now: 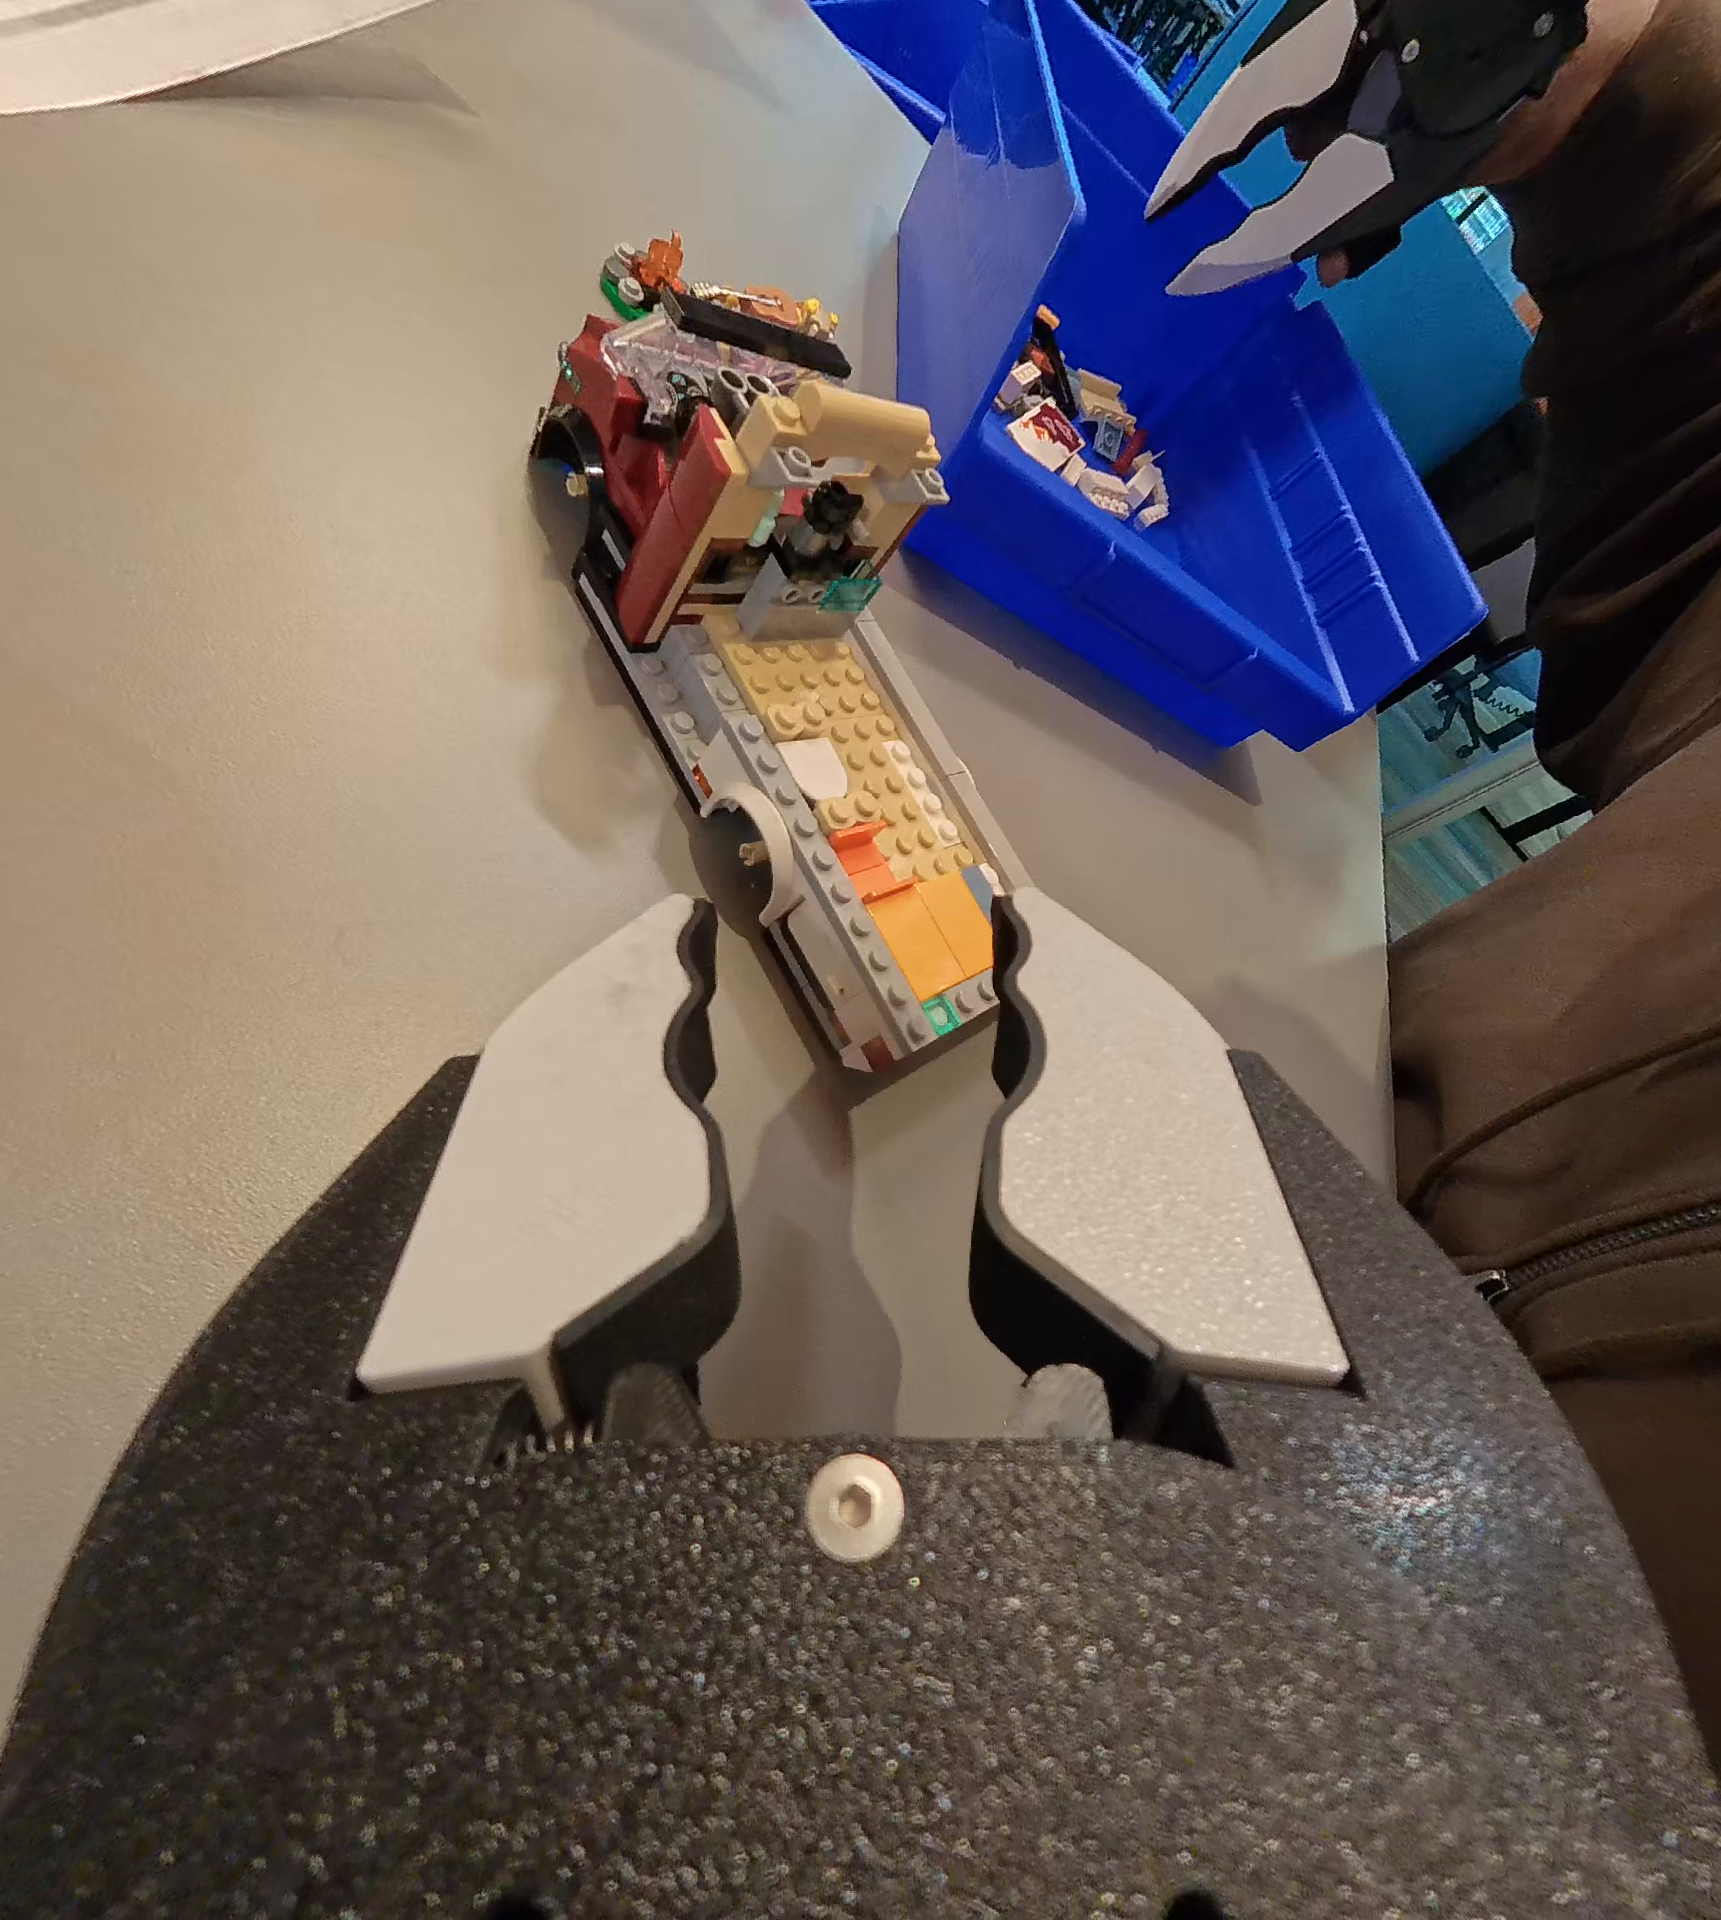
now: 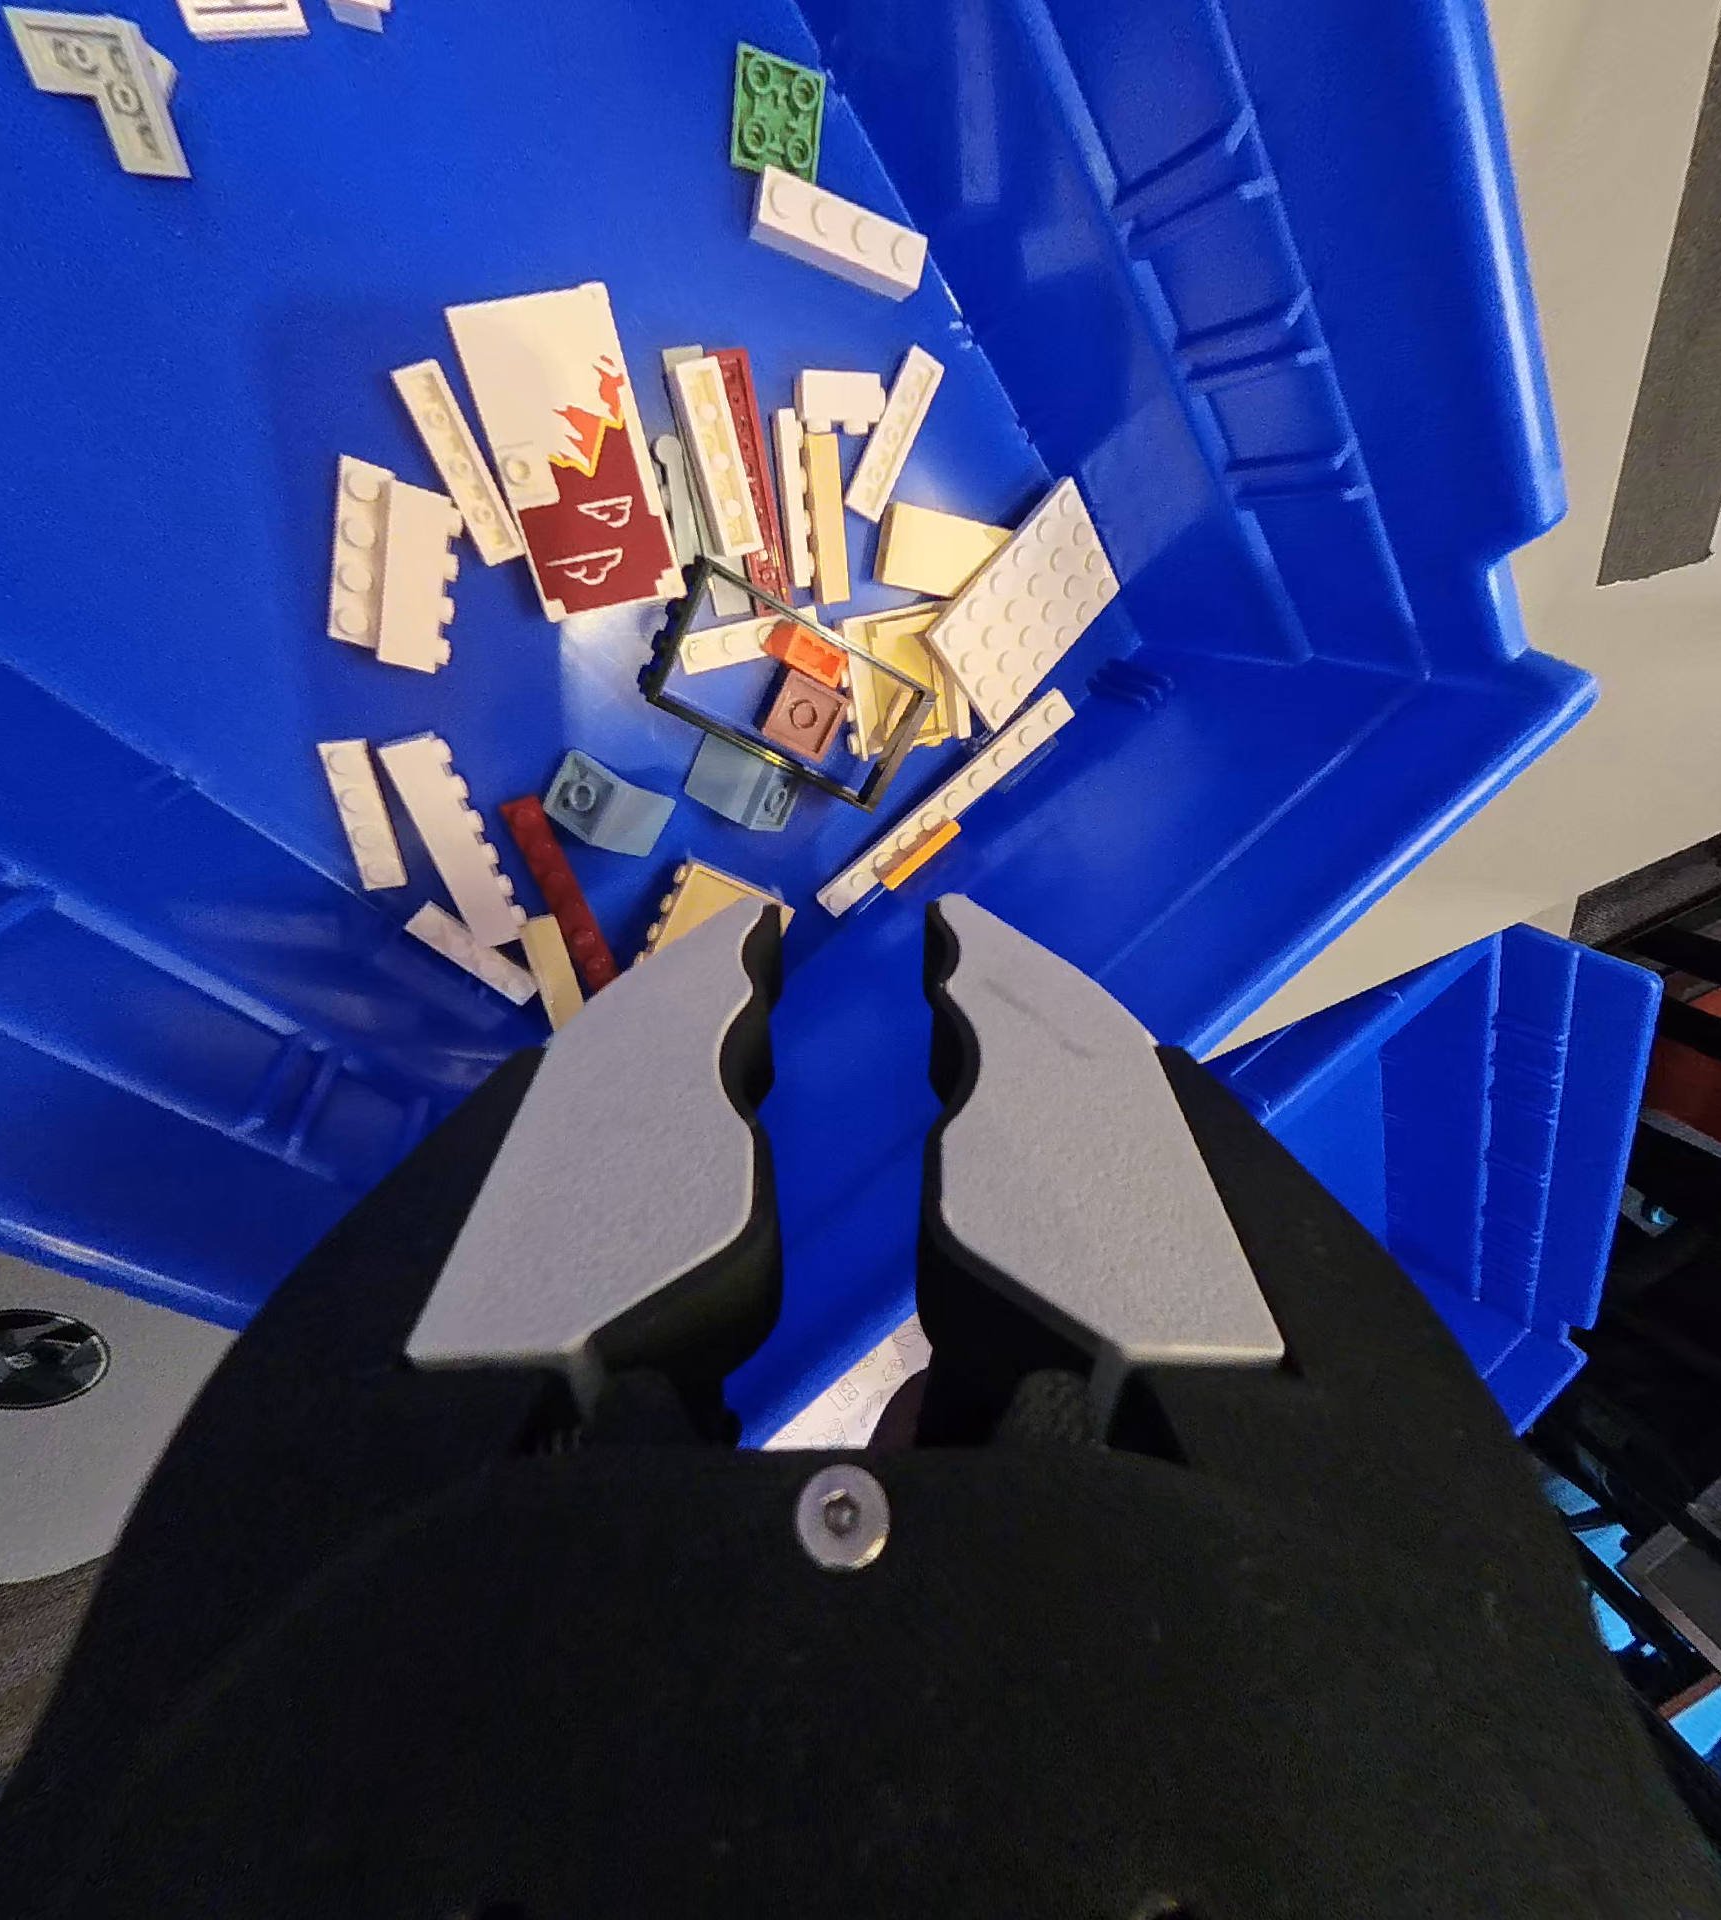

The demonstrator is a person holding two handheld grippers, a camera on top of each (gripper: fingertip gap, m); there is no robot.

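Observation:
A long brick-built vehicle model point(image 1: 835, 748) lies on the pale table point(image 1: 212, 727), with a dark red and tan cab at its far end and an orange and tan studded deck near me. My left gripper point(image 1: 851, 935) is closed around the model's near end. The right pad touches the orange corner and the left fingertip point(image 1: 695, 920) sits against the wheel. My right gripper point(image 2: 851, 925) hovers open and empty over the blue bin point(image 2: 1251, 727), just above loose white, tan and dark red pieces point(image 2: 627, 582). It also shows in the left wrist view point(image 1: 1170, 251), above the bin point(image 1: 1199, 582).
A second blue bin point(image 2: 1479, 1143) stands beside the first. A person's dark brown sleeve point(image 1: 1614, 935) fills the right side. A round dark sticker point(image 2: 14, 1359) lies on the table near the bin. White cloth point(image 1: 108, 52) is at the far left. The left gripper's tips are roughly 45 centimetres from the right gripper's.

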